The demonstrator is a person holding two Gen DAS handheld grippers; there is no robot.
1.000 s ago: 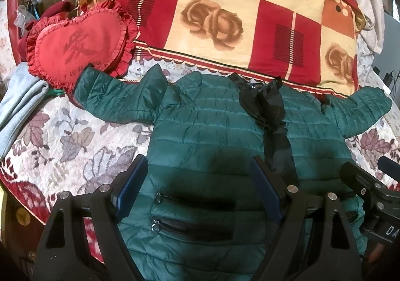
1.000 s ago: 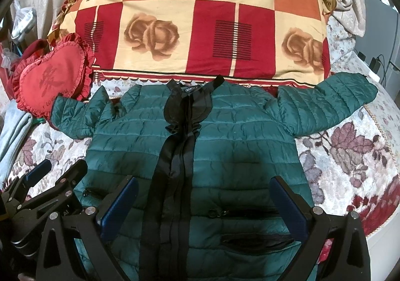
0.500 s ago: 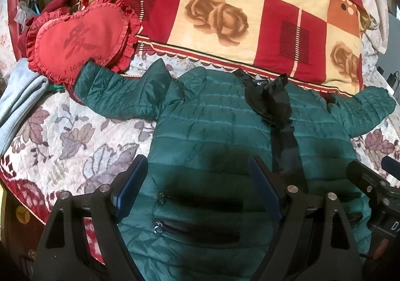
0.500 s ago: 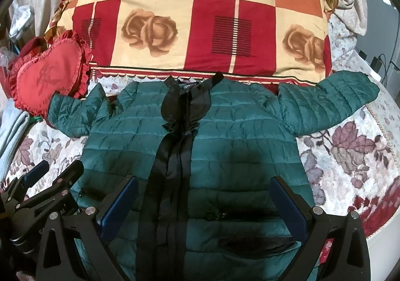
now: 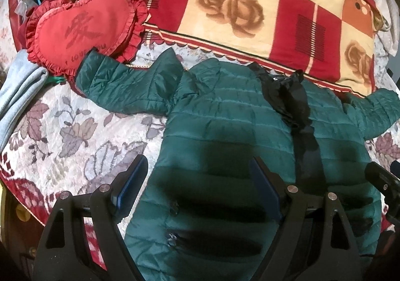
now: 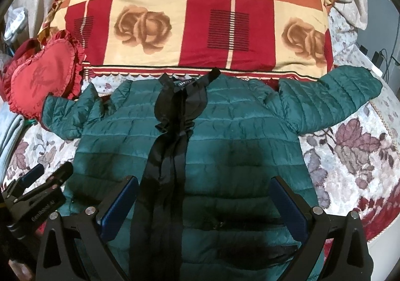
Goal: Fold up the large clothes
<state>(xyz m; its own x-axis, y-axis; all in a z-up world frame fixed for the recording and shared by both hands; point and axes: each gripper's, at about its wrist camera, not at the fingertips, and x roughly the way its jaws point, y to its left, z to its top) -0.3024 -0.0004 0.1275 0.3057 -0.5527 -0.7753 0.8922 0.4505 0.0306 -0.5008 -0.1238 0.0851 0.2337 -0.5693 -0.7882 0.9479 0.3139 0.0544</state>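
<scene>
Two hand-held grippers, left [image 5: 197, 181] and right [image 6: 205, 198], gape empty above green jacket [image 6: 225, 135].

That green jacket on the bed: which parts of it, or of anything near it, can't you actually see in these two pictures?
- Green jacket: its hem is cut off by the bottom edge and hidden behind the right gripper in the right wrist view.
- Collar label: too small to read.
- Heart cushion: its lower lettering is covered by the jacket's sleeve in the left wrist view.
- Left gripper: jaws open; the hand holding it is out of frame.
</scene>
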